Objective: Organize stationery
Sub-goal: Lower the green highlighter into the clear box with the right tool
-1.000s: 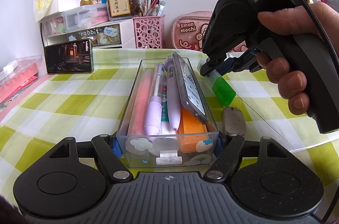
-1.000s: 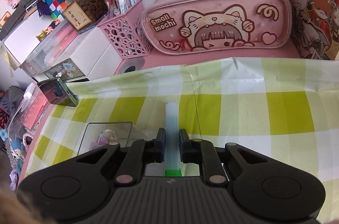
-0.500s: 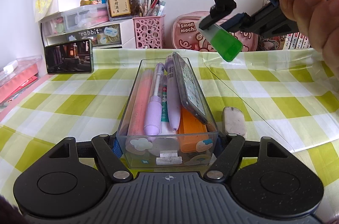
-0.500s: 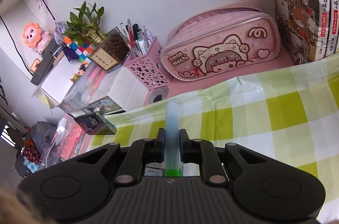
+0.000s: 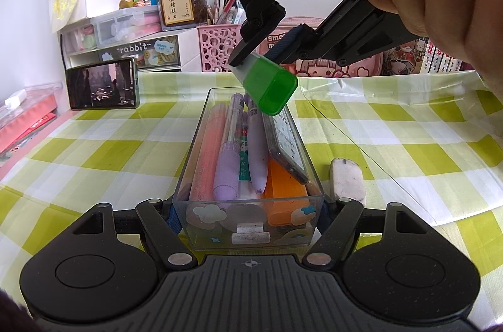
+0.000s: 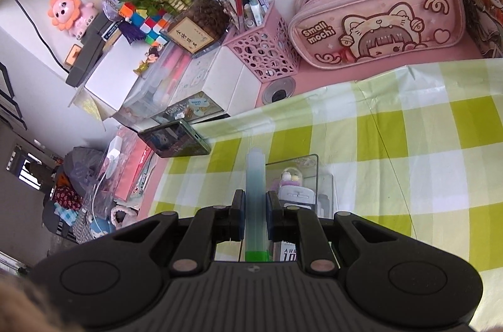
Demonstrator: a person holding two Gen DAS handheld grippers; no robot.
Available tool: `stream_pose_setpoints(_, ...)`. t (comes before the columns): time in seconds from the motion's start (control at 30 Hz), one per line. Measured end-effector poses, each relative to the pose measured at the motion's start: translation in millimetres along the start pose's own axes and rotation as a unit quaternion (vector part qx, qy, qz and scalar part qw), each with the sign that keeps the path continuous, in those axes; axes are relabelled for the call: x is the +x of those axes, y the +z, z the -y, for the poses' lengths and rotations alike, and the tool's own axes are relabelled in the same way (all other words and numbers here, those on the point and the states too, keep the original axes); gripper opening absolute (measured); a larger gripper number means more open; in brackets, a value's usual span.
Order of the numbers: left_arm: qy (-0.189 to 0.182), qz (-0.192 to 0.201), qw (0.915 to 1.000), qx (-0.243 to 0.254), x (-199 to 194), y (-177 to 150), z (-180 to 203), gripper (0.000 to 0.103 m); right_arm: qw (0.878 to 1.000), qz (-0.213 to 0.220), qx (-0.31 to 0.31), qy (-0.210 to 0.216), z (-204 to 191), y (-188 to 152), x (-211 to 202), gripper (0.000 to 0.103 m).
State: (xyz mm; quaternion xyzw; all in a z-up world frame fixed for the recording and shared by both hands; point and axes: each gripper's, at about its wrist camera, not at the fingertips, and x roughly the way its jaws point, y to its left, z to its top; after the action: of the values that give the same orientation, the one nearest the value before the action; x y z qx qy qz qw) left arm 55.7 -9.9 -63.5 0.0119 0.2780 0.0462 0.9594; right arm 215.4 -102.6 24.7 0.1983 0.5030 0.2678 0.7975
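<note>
A clear plastic box (image 5: 223,89) stands on the checked cloth, filled with a pink marker (image 5: 206,149), purple pens (image 5: 228,171), an orange block (image 5: 284,193) and a flat card leaning on its right wall. My left gripper (image 5: 248,206) is shut on the box's near end, one finger on each side wall. My right gripper (image 5: 261,49) is shut on a translucent stick with a green cap (image 5: 272,88), which hangs tilted in the air over the box's far end. In the right wrist view the stick (image 6: 255,184) points forward between the fingers of that gripper (image 6: 254,206), with the box (image 6: 292,171) just below and to the right.
A dirty white eraser (image 5: 347,179) lies right of the box. A phone (image 5: 102,84) leans at the back left, in front of a drawer unit (image 5: 138,49). A pink pen basket (image 6: 264,49) and a pink pencil case (image 6: 377,27) line the wall. Books stand at the far right.
My right gripper has lifted the green-capped stick off the cloth right of the box and carried it up and left over the box's far end. The left gripper and box stayed still.
</note>
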Motion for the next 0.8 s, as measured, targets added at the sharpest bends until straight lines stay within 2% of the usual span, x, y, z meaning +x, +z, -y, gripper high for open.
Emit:
stream_pose_setpoints(0.4,0.000,0.000,1.0000,0.000,0,1,0,0.073,0.998,-0.062,0.013,0.008,4,2,26,0.033)
stream_pose_setpoints(0.8,0.000,0.000,1.0000,0.000,0,1,0,0.073,0.998,-0.061,-0.020,0.000,-5,1,26,0.033)
